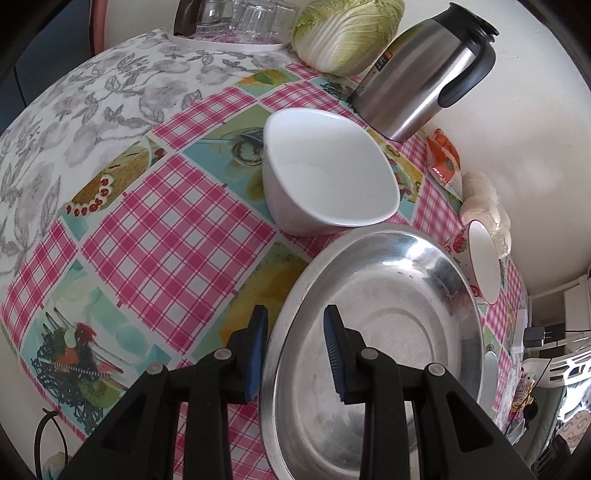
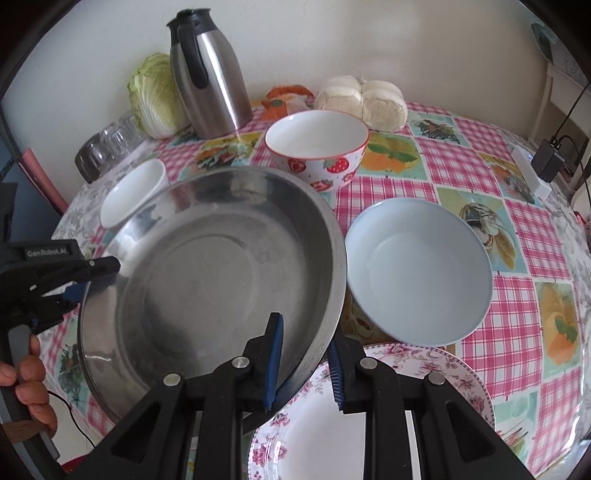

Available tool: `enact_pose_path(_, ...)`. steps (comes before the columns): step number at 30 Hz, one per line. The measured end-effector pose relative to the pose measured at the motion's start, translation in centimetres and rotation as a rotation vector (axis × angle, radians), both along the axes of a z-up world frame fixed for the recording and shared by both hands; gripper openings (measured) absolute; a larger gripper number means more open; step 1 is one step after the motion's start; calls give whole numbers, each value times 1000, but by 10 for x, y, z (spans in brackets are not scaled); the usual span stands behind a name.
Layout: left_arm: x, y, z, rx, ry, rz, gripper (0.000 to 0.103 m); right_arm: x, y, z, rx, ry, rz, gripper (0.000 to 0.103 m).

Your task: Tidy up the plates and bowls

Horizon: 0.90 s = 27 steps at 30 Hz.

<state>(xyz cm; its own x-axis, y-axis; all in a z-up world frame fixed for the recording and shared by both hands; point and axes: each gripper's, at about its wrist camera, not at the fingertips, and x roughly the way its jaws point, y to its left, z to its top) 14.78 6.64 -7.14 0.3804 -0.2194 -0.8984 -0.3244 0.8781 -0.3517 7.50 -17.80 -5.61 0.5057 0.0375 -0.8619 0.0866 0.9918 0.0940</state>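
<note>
A large steel pan (image 1: 373, 332) (image 2: 207, 280) is tilted above the checked tablecloth. My left gripper (image 1: 295, 354) straddles its left rim with open jaws; it also shows in the right wrist view (image 2: 92, 273). My right gripper (image 2: 306, 365) straddles the pan's right rim, jaws open, not clamped. A white bowl (image 1: 325, 170) (image 2: 129, 192) sits beyond the pan. A strawberry bowl (image 2: 317, 147) (image 1: 480, 266), a pale blue bowl (image 2: 417, 269) and a floral plate (image 2: 369, 424) lie on the right.
A steel thermos jug (image 2: 210, 74) (image 1: 424, 74), a cabbage (image 2: 155, 96) (image 1: 343, 33), glass cups (image 2: 110, 144) on a tray (image 1: 229, 46), steamed buns (image 2: 362, 99) and an orange packet (image 1: 443, 155) stand at the table's back. A charger and cable (image 2: 550, 162) lie far right.
</note>
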Motion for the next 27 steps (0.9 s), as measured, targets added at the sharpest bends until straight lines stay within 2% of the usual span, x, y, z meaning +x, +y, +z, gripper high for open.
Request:
enact_pose_path(8,0,0,-4,2,14,9,31,2,1,-10,0,47,3,26)
enact_pose_path(27,4,-4,-6,24,20,-14,33,3,2,-9,-6,56,-2,26)
